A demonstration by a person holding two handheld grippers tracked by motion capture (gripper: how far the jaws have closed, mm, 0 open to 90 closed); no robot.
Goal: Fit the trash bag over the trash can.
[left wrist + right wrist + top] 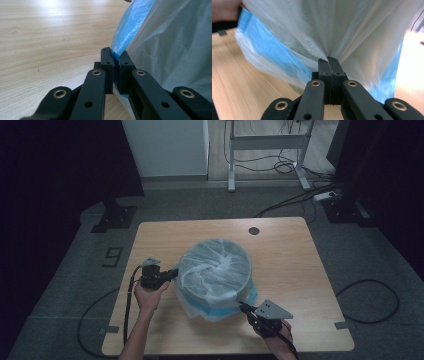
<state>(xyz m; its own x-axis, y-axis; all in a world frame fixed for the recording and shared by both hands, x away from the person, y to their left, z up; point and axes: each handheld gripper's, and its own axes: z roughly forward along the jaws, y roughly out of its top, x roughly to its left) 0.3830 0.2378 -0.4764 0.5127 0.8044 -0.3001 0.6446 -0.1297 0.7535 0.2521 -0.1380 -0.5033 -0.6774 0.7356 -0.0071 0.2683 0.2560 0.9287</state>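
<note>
A round bin (216, 270) lined with a clear plastic bag with a blue band (220, 310) stands in the middle of the wooden table (285, 250). My left gripper (172, 273) is at the bin's left side, shut on the bag's blue edge (130, 25); in the left gripper view the film is pinched at my left gripper (116, 60). My right gripper (243, 306) is at the bin's front right, shut on the clear bag film (329, 32), which fans up taut from the tips of my right gripper (329, 60).
A dark round grommet hole (254, 231) sits near the table's far edge. Cables (370, 295) lie on the floor to the right, and a white desk frame (267, 150) stands beyond the table.
</note>
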